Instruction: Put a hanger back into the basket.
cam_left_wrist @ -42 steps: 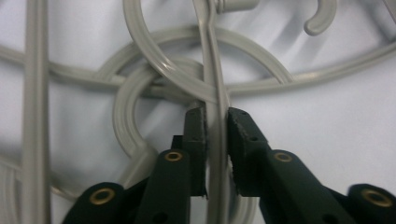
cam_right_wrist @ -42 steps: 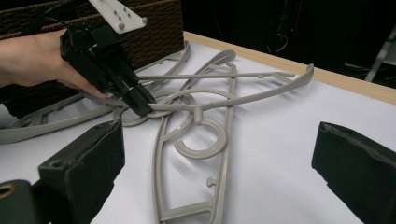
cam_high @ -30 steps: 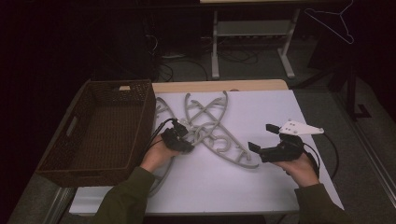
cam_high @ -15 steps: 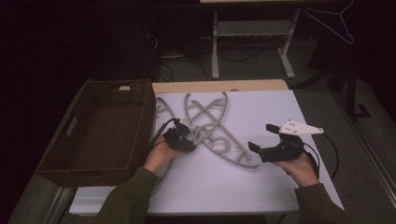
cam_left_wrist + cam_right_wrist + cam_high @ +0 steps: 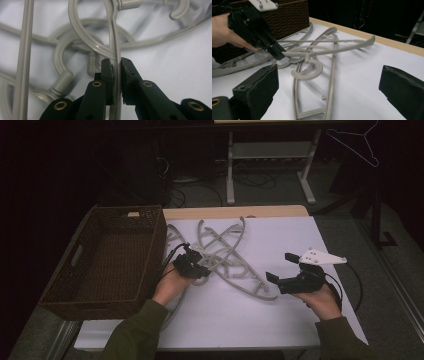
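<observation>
1. Against the picture of a second ago, little change is seen: the left gripper [image 5: 192,265] is found slightly further up and right over the pile of grey plastic clothes hangers [image 5: 227,255], while the right gripper [image 5: 295,277] is held in much the same place.
2. In the left gripper view, the left gripper's [image 5: 116,75] jaws are closed to a narrow gap on the thin grey bar of one hanger [image 5: 115,50], which runs upright between them.
3. The gripped hanger [image 5: 329,48] is seen in the right gripper view raised off the sheet, its bar slanting above the others.
4. The right gripper's [image 5: 329,92] jaws are spread wide apart and nothing is held between them; they are pointed towards the pile from the right.
5. The hangers are tangled together near the middle of the table, just right of a dark brown woven wicker basket [image 5: 100,260], with some hanger ends touching its side.
6. The table is covered by a white sheet [image 5: 280,320]; a pale wooden edge [image 5: 235,212] is shown at its far side.
7. Beyond, a dim room is seen, with the grey legs of a metal stand [image 5: 267,170], loose cables on the floor [image 5: 250,180] and a thin wire hanger [image 5: 357,142] at upper right.
</observation>
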`<state>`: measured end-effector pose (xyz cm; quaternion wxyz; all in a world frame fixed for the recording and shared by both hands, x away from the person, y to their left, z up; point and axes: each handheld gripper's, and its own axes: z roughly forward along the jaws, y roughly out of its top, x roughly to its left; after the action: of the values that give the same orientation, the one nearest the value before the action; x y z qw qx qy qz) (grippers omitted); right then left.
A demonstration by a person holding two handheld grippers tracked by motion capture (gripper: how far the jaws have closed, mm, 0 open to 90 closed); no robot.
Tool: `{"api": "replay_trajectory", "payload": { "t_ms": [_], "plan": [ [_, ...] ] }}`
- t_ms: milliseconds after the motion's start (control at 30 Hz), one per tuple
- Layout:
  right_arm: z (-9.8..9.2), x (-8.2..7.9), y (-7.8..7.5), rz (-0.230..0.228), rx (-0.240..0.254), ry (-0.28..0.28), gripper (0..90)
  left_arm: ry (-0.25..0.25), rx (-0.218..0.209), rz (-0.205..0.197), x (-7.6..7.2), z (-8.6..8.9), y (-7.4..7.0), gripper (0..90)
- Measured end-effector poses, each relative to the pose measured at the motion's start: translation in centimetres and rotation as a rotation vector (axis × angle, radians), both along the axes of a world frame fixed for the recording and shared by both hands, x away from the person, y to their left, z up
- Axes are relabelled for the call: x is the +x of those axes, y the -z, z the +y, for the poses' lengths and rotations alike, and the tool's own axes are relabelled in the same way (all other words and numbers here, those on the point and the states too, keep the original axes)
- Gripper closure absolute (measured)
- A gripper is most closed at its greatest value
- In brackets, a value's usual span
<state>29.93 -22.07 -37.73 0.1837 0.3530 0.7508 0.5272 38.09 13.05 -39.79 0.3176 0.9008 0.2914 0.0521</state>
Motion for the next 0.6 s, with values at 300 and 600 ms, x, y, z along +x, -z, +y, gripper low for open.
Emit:
{"api": "replay_trajectory", "payload": {
  "t_ms": [300,600],
  "plan": [
    [-0.2,-0.4,0.0,-0.002,0.015,0.007,2.1,-0.007,-0.083,-0.018,-0.3,-0.1,-3.1,82.0],
    [-1.2,-1.5,0.8,0.001,0.02,0.015,2.1,-0.007,-0.098,-0.03,-0.3,0.1,-6.6,82.0]
  ]
}}
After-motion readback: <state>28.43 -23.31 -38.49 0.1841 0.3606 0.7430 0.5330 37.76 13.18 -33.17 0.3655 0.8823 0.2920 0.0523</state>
